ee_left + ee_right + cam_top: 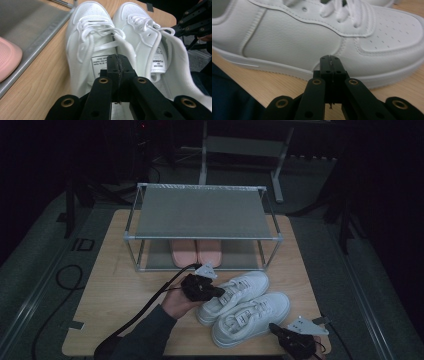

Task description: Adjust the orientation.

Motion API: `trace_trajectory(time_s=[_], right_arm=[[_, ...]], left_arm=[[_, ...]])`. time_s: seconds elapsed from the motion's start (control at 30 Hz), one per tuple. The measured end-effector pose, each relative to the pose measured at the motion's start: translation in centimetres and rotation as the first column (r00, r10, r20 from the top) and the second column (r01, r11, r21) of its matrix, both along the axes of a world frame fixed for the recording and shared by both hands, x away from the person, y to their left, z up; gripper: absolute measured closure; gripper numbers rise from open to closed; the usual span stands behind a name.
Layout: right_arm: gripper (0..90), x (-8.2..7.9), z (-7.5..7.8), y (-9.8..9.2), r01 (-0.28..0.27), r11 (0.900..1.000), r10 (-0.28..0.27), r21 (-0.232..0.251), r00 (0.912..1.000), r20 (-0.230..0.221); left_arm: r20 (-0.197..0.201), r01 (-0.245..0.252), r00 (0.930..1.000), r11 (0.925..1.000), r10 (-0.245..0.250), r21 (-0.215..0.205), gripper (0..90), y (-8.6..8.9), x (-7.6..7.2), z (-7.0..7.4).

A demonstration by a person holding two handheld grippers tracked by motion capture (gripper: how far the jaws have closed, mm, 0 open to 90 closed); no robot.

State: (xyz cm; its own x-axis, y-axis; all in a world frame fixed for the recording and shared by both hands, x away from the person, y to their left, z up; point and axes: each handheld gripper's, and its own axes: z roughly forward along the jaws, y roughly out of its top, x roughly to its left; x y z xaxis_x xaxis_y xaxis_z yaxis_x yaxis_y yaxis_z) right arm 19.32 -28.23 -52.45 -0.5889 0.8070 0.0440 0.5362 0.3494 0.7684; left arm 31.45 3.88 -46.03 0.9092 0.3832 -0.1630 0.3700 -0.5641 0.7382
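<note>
Counter: a light wooden counter in a dim room, with a dark floor around it.
Shoe rack: a two-tier metal rack with grey mesh shelves stands at the far middle of the counter.
Pink slippers: a pair of pink slippers sits on the rack's lower shelf, toes toward the near side; one toe shows at the left of the left gripper view.
White sneakers: two white lace-up sneakers lie side by side on the counter, near and right of the rack, toes pointing far-right.
Far sneaker: the far sneaker lies just beside the left gripper; its opening and tongue label show in the left gripper view.
Near sneaker: the near sneaker touches the far one along its side; its outer side shows in the right gripper view.
Left gripper: the left gripper is held by a hand at the heel of the far sneaker; its fingers are pressed together with nothing between them, hovering over the opening.
Right gripper: the right gripper sits at the near right edge, close to the near sneaker's heel; its fingers are closed tight and empty, pointing at the sole edge.
</note>
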Motion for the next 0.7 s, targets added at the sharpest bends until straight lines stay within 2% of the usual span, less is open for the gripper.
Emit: trace_trajectory(time_s=[0.27, 0.33, 0.43, 0.7], right_arm=[[90.0, 0.4, 0.3, 1.6, -0.055, 0.998, 0.055, 0.000, 0.9985, 0.004], [90.0, 0.6, 0.3, 2.6, -0.089, 0.996, 0.089, 0.000, 0.9960, 0.004], [90.0, 0.8, 0.3, 3.1, -0.101, 0.995, 0.101, 0.005, 0.9949, 0.000], [90.0, 1.2, 0.3, 4.5, -0.147, 0.989, 0.147, 0.006, 0.9891, -0.004]], left_arm=[[-0.004, 0.005, 1.0000, 1.0000, -0.005, 0.007, 89.3, -0.1, -0.1, 0.0], [-0.005, 0.005, 1.0000, 0.9999, -0.005, 0.012, 88.6, -0.1, -0.1, 0.0], [-0.004, 0.003, 1.0000, 0.9998, -0.002, 0.019, 88.3, -0.1, -0.1, 0.0], [0.023, -0.008, 0.9997, 0.9994, 0.008, 0.033, 84.1, 0.2, -0.2, 0.3]])
